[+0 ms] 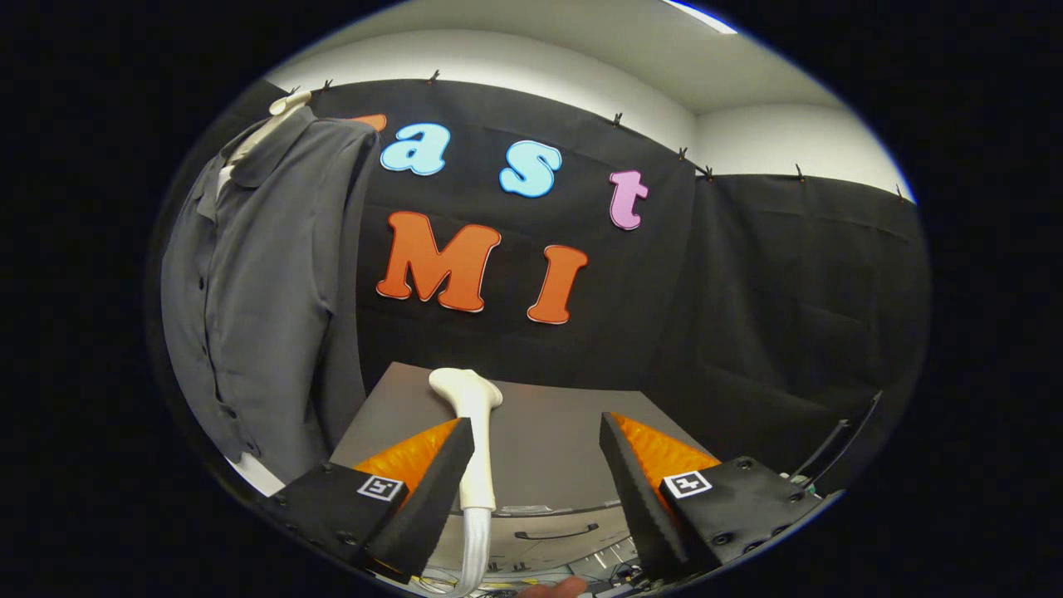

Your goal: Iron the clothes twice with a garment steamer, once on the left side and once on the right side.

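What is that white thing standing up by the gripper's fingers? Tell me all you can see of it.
It looks like the garment steamer: a slim handle in smooth, off-white plastic, standing about upright, flaring at the top into a wider head that leans toward the grey shirt. A pale ribbed hose runs down from its base. It rises in front of the grey cabinet top, right beside one finger of the open gripper; whether that finger touches it is unclear. The other finger stands well apart.
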{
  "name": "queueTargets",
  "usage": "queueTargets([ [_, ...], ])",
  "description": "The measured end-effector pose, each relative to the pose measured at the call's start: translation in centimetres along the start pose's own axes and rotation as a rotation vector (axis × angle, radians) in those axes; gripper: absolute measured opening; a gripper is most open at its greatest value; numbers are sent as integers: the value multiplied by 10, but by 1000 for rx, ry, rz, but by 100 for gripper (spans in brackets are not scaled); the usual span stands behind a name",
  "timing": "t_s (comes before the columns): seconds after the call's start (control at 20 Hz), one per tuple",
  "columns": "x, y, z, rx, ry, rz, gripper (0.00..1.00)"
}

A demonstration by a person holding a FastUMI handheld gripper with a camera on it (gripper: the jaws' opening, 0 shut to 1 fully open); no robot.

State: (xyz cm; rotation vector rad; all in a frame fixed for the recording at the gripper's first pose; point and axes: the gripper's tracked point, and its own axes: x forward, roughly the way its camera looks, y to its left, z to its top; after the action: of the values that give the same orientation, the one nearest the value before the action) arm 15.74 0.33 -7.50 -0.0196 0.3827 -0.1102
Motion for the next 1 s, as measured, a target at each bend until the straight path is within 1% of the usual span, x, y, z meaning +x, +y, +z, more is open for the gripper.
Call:
queueTargets([
  [0.15, 27, 4, -7, -8, 62, -5, 98],
  [0.25, 40, -4, -13, -6, 108, -31, 98],
  [0.45, 71, -6, -22, 54, 173, -41, 98],
  [0.6, 94, 8, -39, 129, 235, -4, 98],
  [0.75, 115, 45, -49, 235, 267, 125, 98],
  [0.8, 125, 56, -53, 271, 275, 157, 98],
  [0.9, 141, 65, -60, 338, 284, 187, 99],
  [1.0, 156, 68, -73, 342, 320, 184, 97],
])
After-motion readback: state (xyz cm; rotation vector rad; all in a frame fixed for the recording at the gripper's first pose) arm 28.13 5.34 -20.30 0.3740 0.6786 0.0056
